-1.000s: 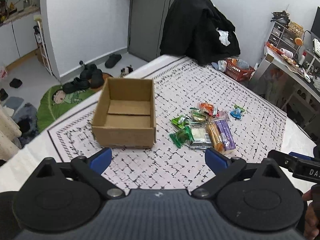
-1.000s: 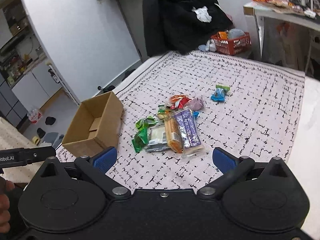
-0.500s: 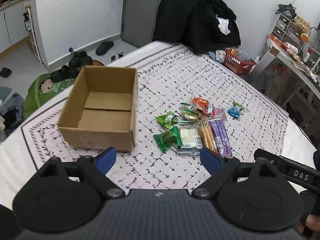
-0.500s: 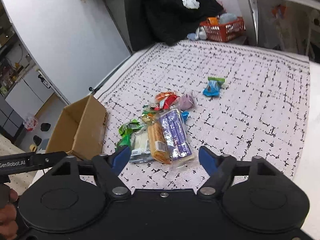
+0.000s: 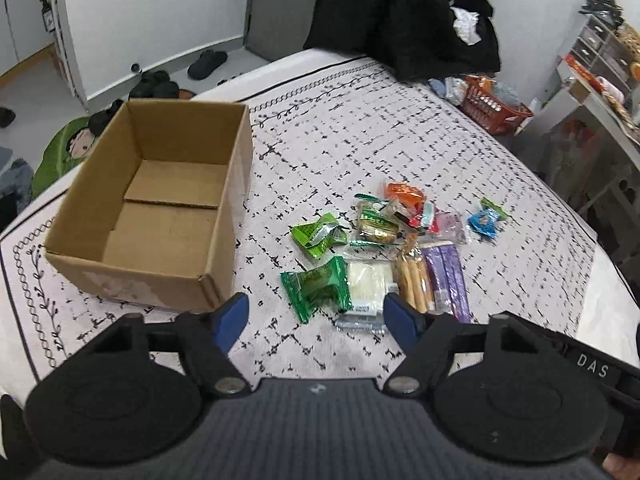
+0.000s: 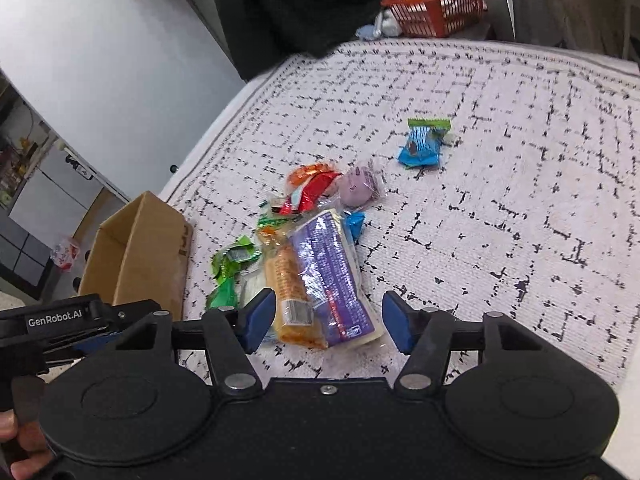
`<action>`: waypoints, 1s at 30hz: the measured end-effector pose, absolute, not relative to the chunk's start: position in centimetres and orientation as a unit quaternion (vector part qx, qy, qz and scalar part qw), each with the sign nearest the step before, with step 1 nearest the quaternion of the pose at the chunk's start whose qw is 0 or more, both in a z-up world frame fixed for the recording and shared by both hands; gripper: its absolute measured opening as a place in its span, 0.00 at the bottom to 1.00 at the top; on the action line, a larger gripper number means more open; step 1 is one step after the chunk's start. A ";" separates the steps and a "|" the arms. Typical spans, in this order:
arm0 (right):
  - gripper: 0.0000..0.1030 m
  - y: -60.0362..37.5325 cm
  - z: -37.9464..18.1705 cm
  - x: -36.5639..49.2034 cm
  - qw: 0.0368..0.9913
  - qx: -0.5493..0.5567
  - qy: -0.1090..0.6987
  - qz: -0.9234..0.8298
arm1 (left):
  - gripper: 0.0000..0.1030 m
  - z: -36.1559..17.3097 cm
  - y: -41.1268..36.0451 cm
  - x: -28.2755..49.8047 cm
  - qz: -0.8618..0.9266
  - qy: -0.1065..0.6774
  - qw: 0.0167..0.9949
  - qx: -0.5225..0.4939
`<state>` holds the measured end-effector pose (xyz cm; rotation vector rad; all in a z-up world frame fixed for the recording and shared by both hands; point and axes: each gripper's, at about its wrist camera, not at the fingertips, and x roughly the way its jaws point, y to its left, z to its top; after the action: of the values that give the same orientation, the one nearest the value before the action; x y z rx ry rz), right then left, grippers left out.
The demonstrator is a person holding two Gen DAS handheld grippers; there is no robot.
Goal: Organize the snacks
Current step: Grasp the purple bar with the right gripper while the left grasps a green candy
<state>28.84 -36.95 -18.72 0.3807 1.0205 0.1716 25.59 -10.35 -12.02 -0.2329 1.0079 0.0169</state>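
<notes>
Starting out, by the look of it: cardboard box [image 5: 156,216] empty, every snack lying loose on the patterned bedspread [image 5: 360,128] to its right. Nothing packed; whole pile left to move.

Left claw [image 5: 316,316] open, jaws just been closing, nothing between them, hovering near the dark green packet [image 5: 316,286] and the white packet [image 5: 368,284]. Right claw [image 6: 328,320] likewise open and just been closing, purple packet [image 6: 332,276] and orange biscuit packet [image 6: 290,292] lying between the fingers, not yet pinched.

Further off: light green packet [image 5: 318,234], red and orange wrappers [image 6: 312,188], blue candy [image 6: 424,144] alone, well apart.

Overlapping packets likely to come up together or slip. Black clothing [image 5: 404,12] and orange basket [image 6: 436,12] beyond the bed, clear of the work.
</notes>
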 end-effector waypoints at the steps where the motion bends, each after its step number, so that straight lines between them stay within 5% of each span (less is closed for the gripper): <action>1: 0.57 -36.9 -19.2 29.2 0.849 0.184 0.489 0.082 | 0.66 -12.4 -10.3 26.0 0.013 0.486 0.866 -0.117; 19: 0.42 -36.6 -24.7 32.5 0.816 0.200 0.534 0.090 | 0.59 -19.5 -12.0 32.2 0.067 0.537 0.827 -0.156; 23: 0.32 -36.6 -24.7 32.7 0.816 0.206 0.532 0.095 | 0.50 -21.0 -12.0 33.0 0.077 0.549 0.816 -0.164; 26: 0.29 -36.8 -24.3 32.4 0.819 0.211 0.525 0.095 | 0.37 -21.5 -12.1 33.3 0.081 0.547 0.814 -0.176; 30: 0.28 -36.8 -23.3 32.0 0.828 0.211 0.511 0.096 | 0.31 -21.0 -12.0 33.4 0.088 0.543 0.813 -0.189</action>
<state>32.01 -36.83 -23.29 0.4482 1.0855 0.2046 33.41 -12.05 -21.02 -0.4033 1.1588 0.1882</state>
